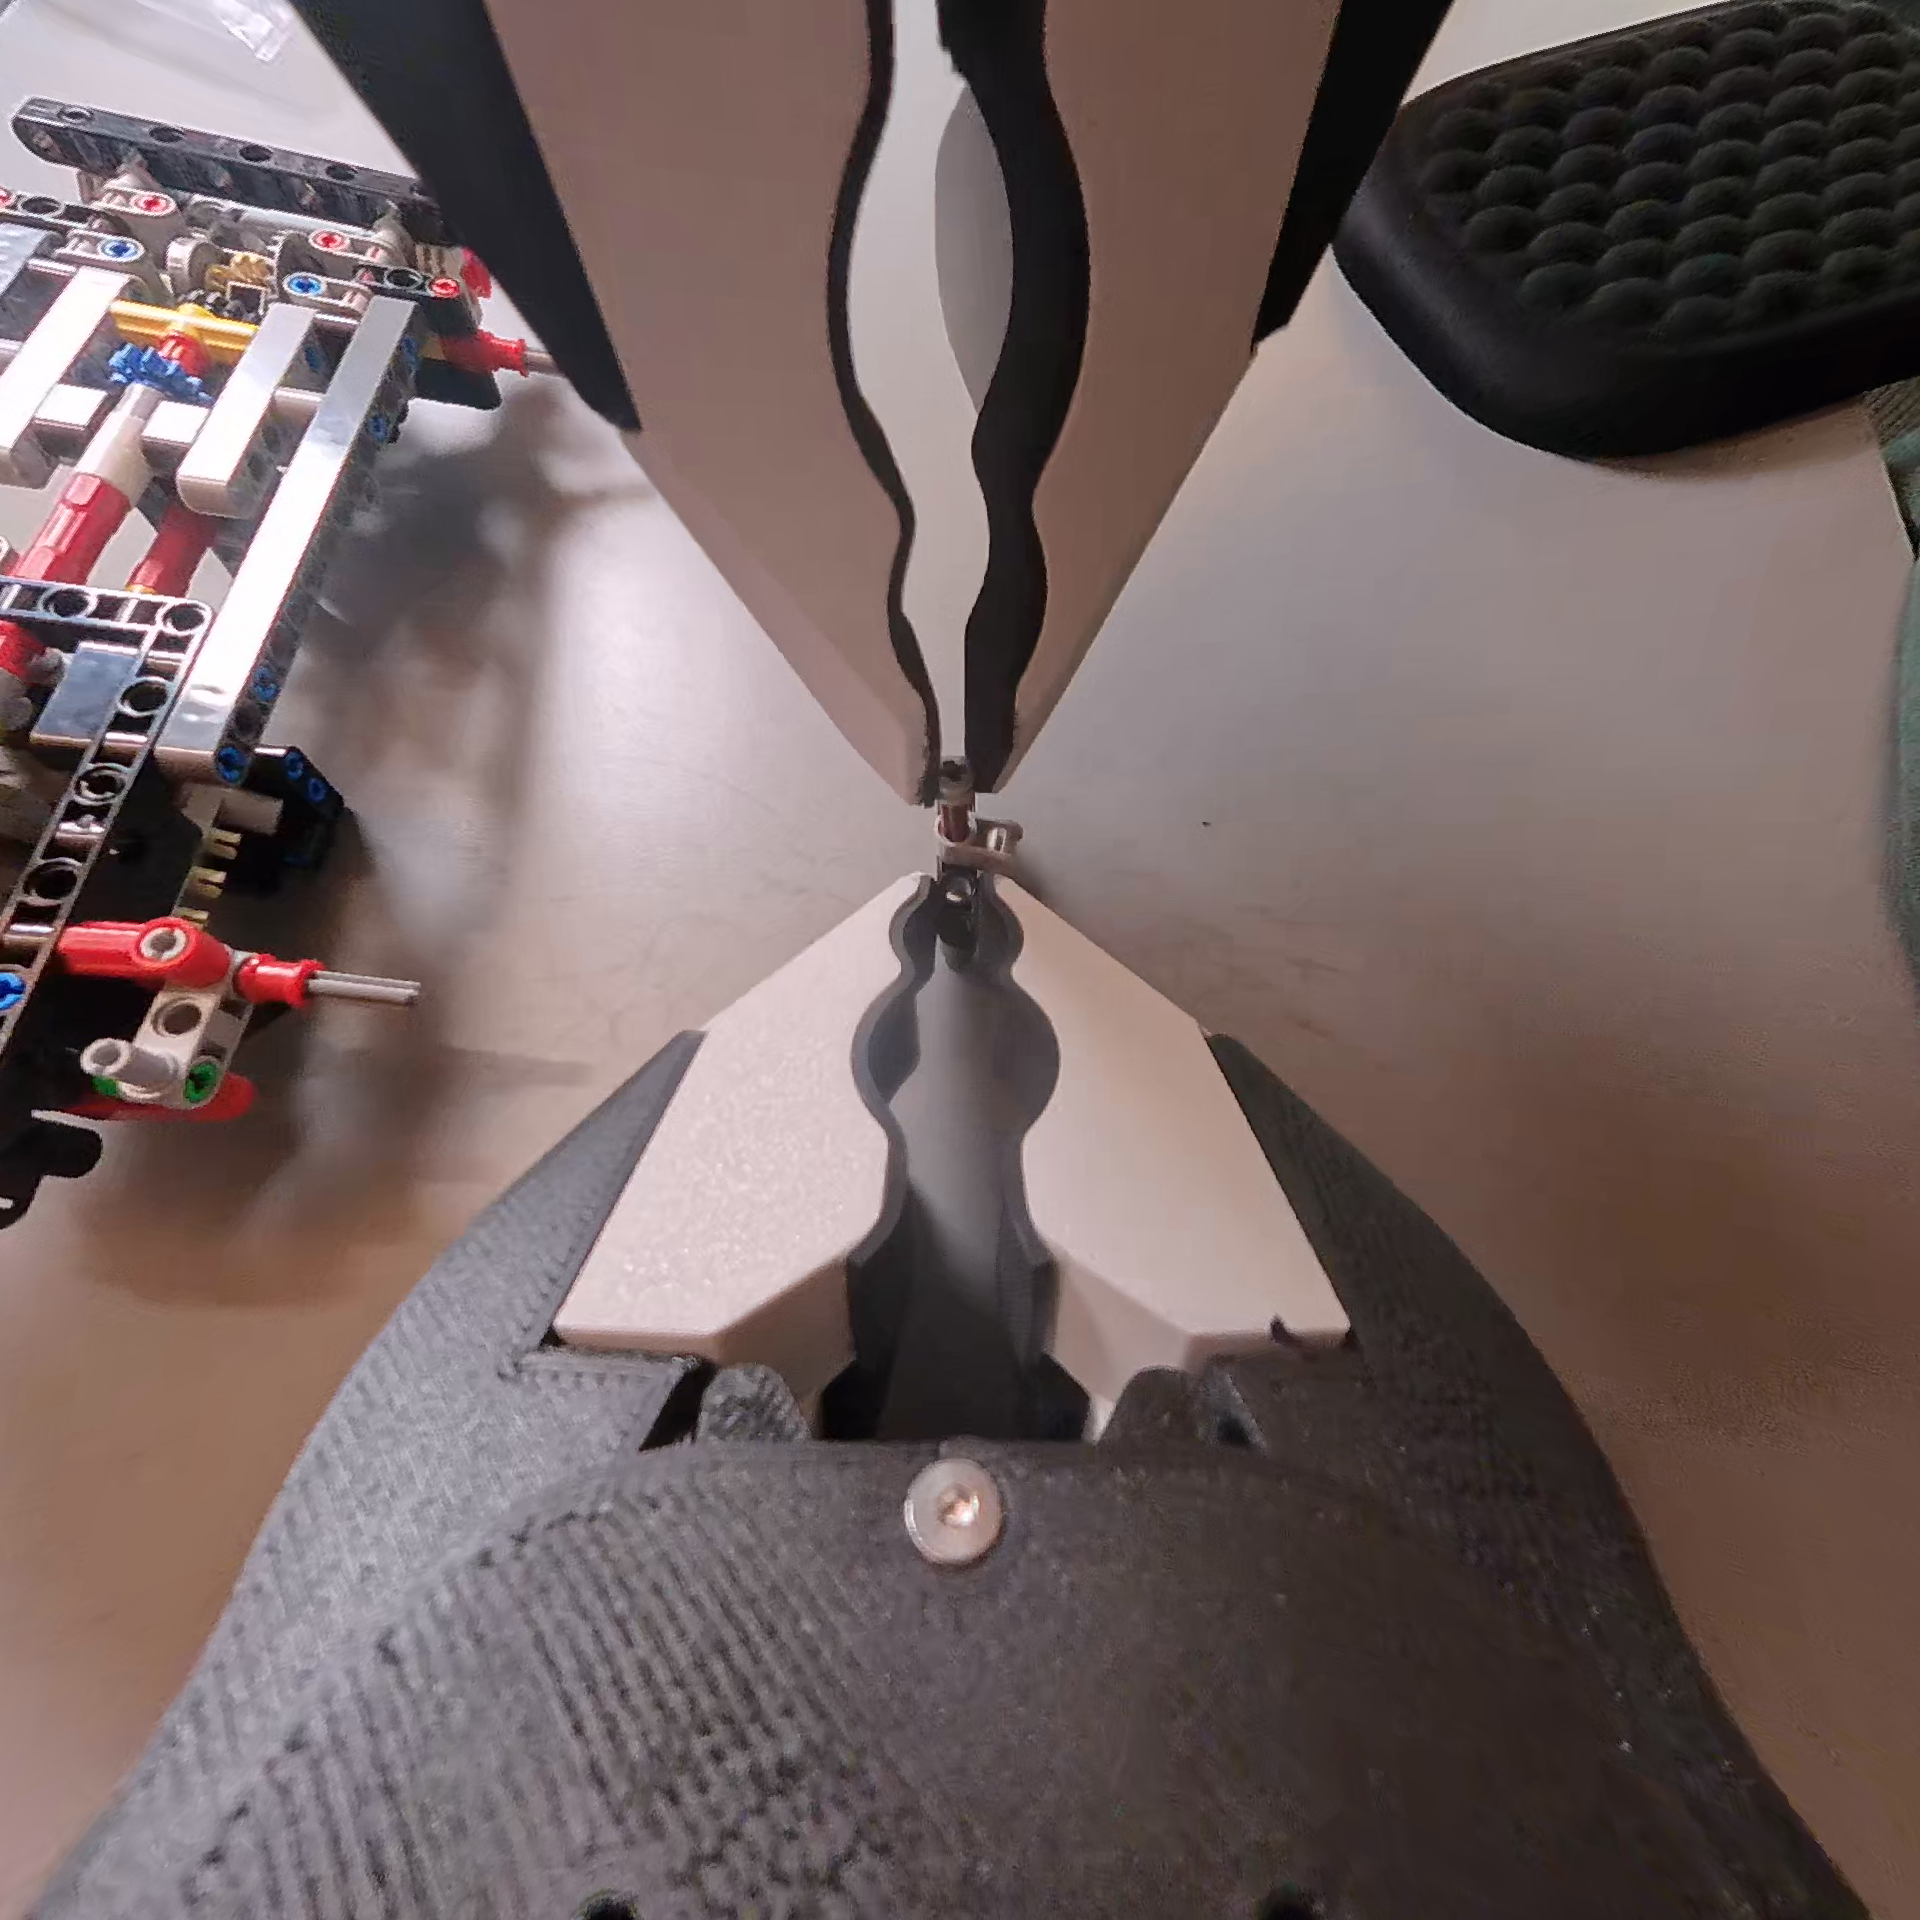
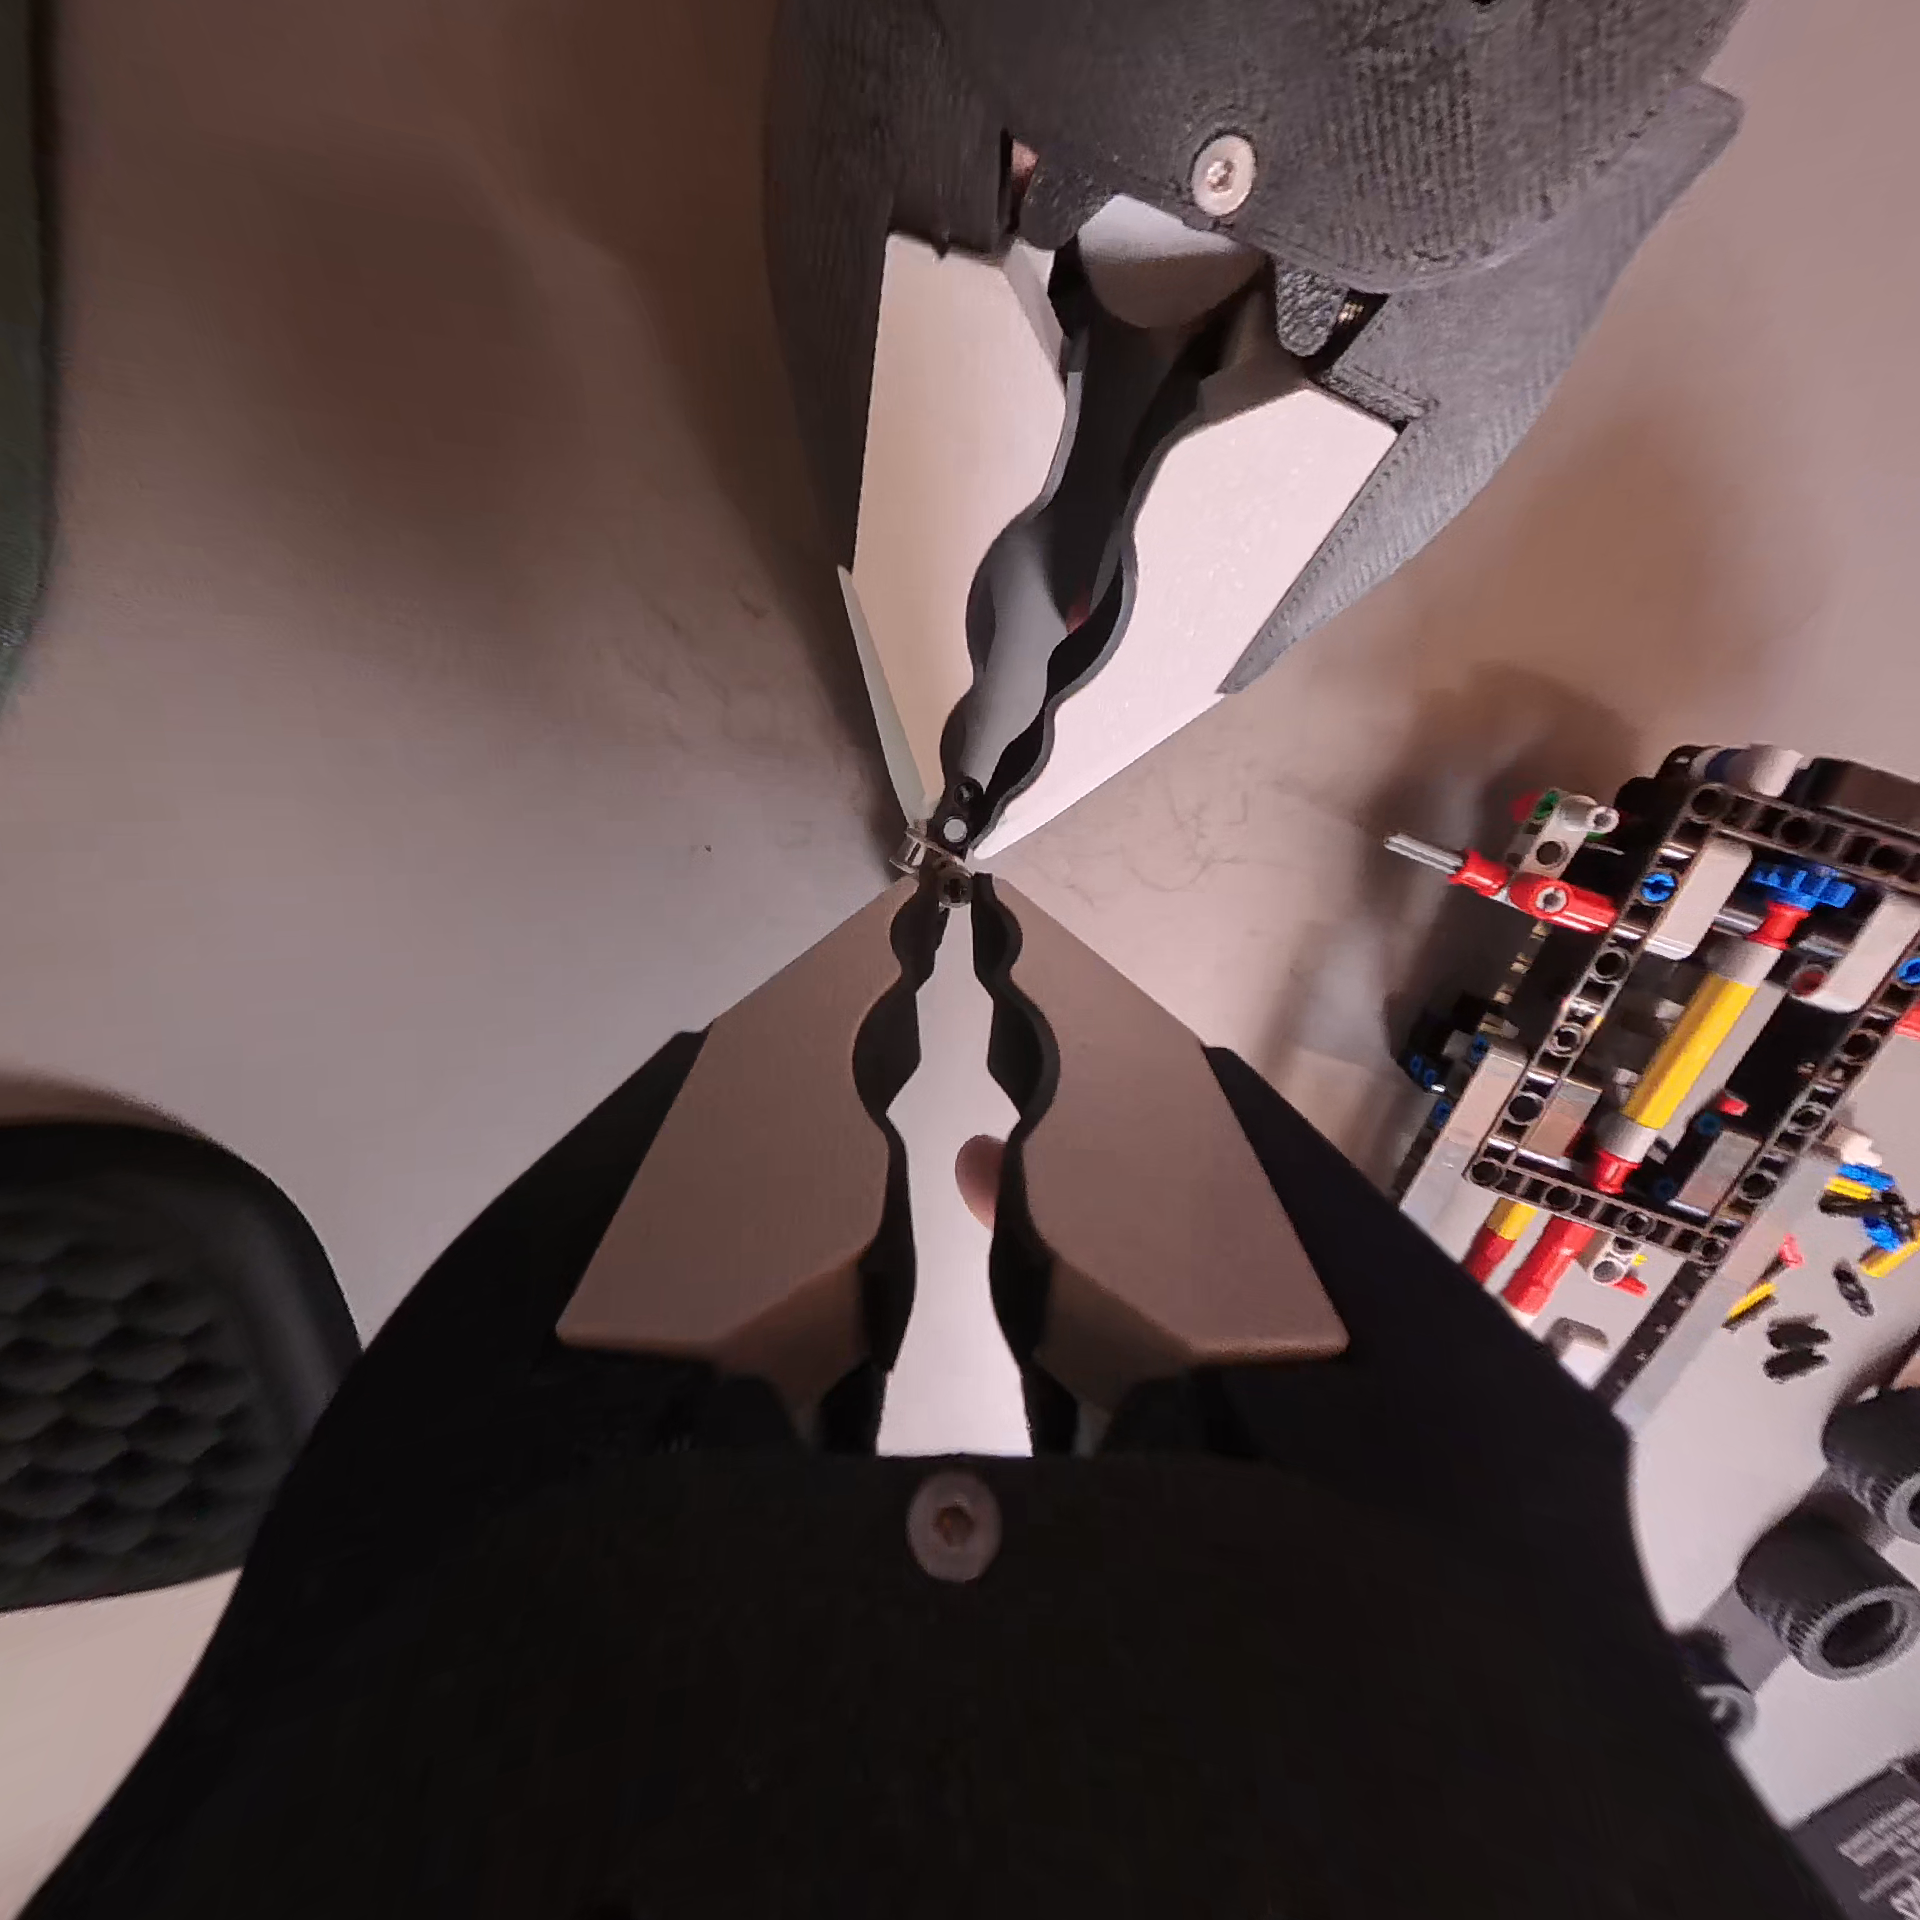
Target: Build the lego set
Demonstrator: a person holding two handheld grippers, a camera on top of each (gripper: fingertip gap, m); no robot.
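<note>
Office-like: desk (image 1: 1455, 1039), padded armrest (image 1: 1662, 208).

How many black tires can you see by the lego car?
2. Both show only in the right wrist view, at the lower right edge: one tire nearer the lego car, the other tire just below it. More may be cut off.

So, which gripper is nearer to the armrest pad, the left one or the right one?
Hard to call. The left gripper and right gripper meet tip to tip on small pieces; the black pad lies beside both.

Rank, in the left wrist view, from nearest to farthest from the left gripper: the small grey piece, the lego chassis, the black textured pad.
1. small grey piece, at the left gripper tips.
2. lego chassis, left.
3. black textured pad, upper right.
</note>
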